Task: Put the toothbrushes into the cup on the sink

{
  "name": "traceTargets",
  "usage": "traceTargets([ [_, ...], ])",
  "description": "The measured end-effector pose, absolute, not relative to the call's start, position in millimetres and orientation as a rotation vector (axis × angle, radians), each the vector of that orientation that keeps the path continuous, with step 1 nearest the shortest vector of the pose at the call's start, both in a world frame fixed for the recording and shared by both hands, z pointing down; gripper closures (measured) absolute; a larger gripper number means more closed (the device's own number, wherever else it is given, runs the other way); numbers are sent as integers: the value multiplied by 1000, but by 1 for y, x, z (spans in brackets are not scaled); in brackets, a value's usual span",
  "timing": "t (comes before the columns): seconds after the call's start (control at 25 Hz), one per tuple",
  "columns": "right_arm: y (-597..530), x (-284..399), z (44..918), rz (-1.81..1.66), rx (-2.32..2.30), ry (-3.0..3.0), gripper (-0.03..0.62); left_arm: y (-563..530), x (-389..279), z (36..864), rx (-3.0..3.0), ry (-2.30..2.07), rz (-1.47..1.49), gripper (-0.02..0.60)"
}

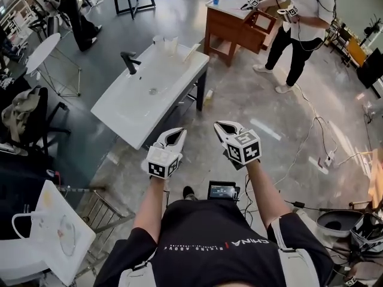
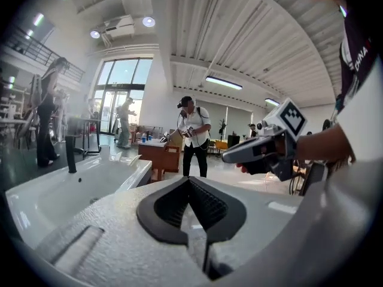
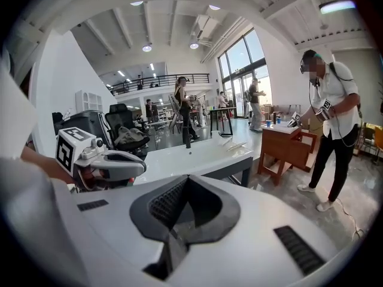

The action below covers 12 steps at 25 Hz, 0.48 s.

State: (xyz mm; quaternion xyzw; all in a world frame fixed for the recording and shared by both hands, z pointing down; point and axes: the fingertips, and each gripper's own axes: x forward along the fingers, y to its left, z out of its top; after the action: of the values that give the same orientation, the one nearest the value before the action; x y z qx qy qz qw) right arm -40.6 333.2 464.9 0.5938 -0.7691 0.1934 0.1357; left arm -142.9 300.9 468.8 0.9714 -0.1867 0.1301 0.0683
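Observation:
A white sink (image 1: pixel 128 109) with a black faucet (image 1: pixel 129 61) stands ahead and to the left of me. Clear cups (image 1: pixel 165 42) sit at its far end, and a pale toothbrush (image 1: pixel 191 52) lies on the far right corner. My left gripper (image 1: pixel 179 133) and right gripper (image 1: pixel 223 126) hover side by side in front of the sink's near corner, both shut and holding nothing. In the left gripper view the jaws (image 2: pixel 190 180) meet with the sink (image 2: pixel 42 196) at left. In the right gripper view the shut jaws (image 3: pixel 187 179) point toward the sink (image 3: pixel 197 155) and toothbrushes (image 3: pixel 237 145).
A wooden desk (image 1: pixel 222 18) with blue cups stands beyond the sink, and a person (image 1: pixel 302 23) with grippers is beside it. A chair with clothes (image 1: pixel 21 109) and a round table (image 1: pixel 42 49) are at left. Cables (image 1: pixel 314 130) cross the floor at right.

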Motion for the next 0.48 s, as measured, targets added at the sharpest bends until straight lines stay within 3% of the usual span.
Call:
traceTargets([
  [0.48, 278, -15, 485, 632, 1729, -2178, 585, 252, -109, 488, 2917, -465, 410, 575],
])
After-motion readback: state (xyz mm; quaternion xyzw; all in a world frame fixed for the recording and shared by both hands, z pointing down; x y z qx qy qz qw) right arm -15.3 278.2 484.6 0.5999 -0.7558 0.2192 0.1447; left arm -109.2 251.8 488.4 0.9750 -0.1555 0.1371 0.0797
